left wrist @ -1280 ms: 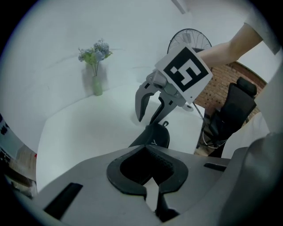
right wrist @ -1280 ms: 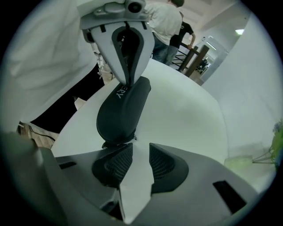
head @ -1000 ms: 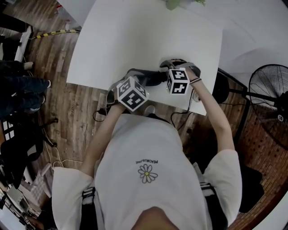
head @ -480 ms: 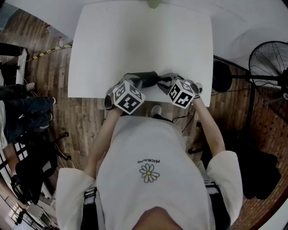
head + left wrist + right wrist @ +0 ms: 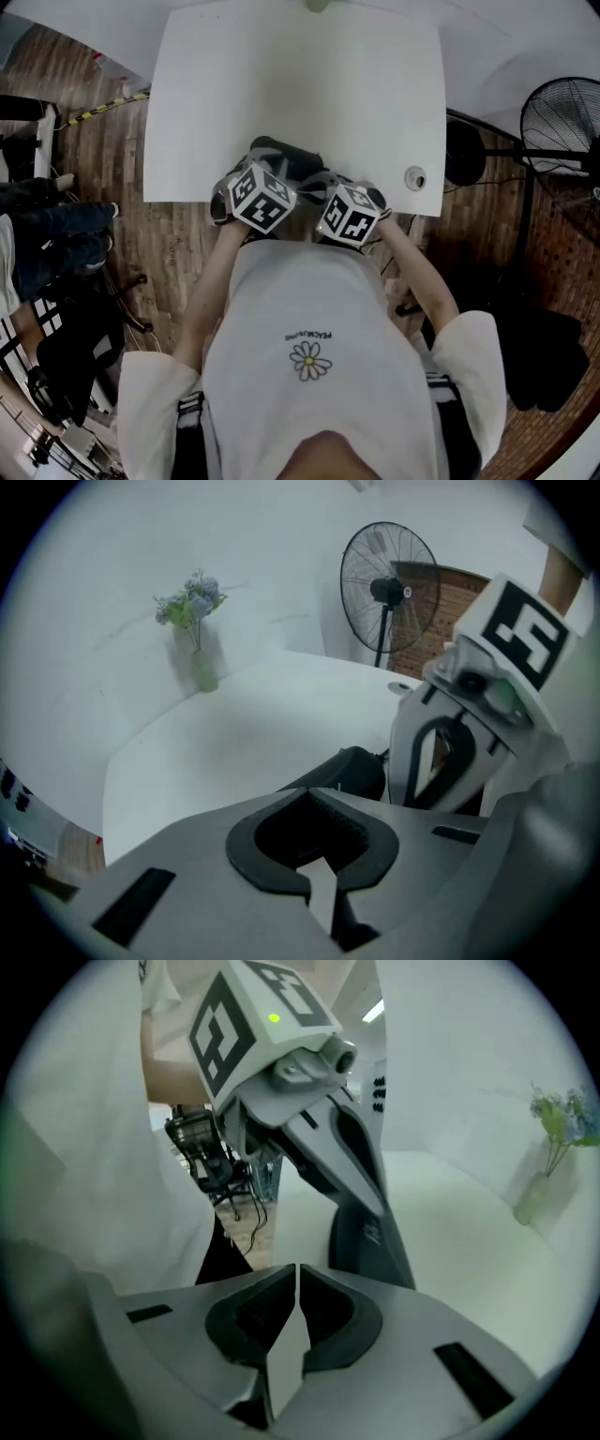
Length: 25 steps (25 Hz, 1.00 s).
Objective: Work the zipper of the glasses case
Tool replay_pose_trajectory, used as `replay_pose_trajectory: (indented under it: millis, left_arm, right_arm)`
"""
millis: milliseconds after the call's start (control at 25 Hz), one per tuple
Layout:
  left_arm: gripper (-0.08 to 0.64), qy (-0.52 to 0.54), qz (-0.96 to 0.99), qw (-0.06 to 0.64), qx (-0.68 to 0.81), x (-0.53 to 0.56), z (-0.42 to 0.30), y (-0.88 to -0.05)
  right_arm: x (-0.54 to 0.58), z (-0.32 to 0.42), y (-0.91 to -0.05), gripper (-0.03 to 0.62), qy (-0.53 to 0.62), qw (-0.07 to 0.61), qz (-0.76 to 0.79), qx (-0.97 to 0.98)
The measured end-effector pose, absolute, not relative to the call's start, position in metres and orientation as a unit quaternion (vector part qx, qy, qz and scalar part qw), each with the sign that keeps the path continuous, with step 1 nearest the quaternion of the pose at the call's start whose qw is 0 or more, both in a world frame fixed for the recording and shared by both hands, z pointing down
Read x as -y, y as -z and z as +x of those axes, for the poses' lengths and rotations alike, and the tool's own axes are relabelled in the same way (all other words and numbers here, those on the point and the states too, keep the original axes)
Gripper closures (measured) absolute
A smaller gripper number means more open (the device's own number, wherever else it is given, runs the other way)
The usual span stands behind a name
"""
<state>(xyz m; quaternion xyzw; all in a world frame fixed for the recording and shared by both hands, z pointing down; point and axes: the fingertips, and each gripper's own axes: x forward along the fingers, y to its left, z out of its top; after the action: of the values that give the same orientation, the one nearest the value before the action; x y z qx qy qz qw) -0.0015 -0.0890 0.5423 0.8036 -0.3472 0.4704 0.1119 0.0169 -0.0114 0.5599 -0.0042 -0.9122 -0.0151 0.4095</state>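
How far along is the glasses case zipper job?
Done: nothing I can confirm. The glasses case lies on the table near its front edge, and its zipper state is unreadable.
In hand: the left gripper is shut with nothing between its jaws. The right gripper has just been closing and its jaws are together, empty.
Left: probably catching the pull and running the zipper.

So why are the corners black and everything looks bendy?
Left gripper view: a wide lens, so dark corners and a curved table edge; the fan is sharp. Right gripper view: same dark corners, flowers a bit blurry. Head view: the table glares plain white.
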Motion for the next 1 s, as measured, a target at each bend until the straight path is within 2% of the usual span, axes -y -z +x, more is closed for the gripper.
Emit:
replay_pose_trajectory:
  millis: [120, 240, 480, 560, 680, 840, 1000]
  left_arm:
    - [0.545, -0.472, 0.805, 0.108, 0.345, 0.091, 0.002, -0.544]
    - [0.545, -0.464, 0.808, 0.119, 0.344, 0.089, -0.003, -0.545]
    - [0.545, -0.450, 0.811, 0.125, 0.351, 0.087, -0.006, -0.545]
    - [0.545, -0.450, 0.812, 0.123, 0.351, 0.088, -0.006, -0.545]
    - [0.545, -0.451, 0.813, 0.115, 0.350, 0.088, -0.007, -0.544]
    - [0.545, -0.464, 0.806, 0.089, 0.357, 0.089, -0.012, -0.544]
    - [0.545, -0.473, 0.790, 0.076, 0.381, 0.097, -0.030, -0.544]
  right_arm:
    - [-0.010, -0.028, -0.547, 0.572, 0.023, 0.369, -0.010, 0.929]
    - [-0.011, -0.036, -0.539, 0.572, 0.015, 0.357, -0.009, 0.934]
    - [0.042, 0.050, -0.556, 0.570, -0.009, 0.414, 0.095, 0.905]
    - [0.058, 0.068, -0.564, 0.528, -0.012, 0.431, 0.120, 0.894]
    - [0.066, 0.067, -0.573, 0.493, -0.007, 0.450, 0.116, 0.886]
    - [0.054, 0.054, -0.574, 0.493, 0.012, 0.463, 0.104, 0.880]
    - [0.044, 0.031, -0.574, 0.494, -0.006, 0.444, 0.113, 0.889]
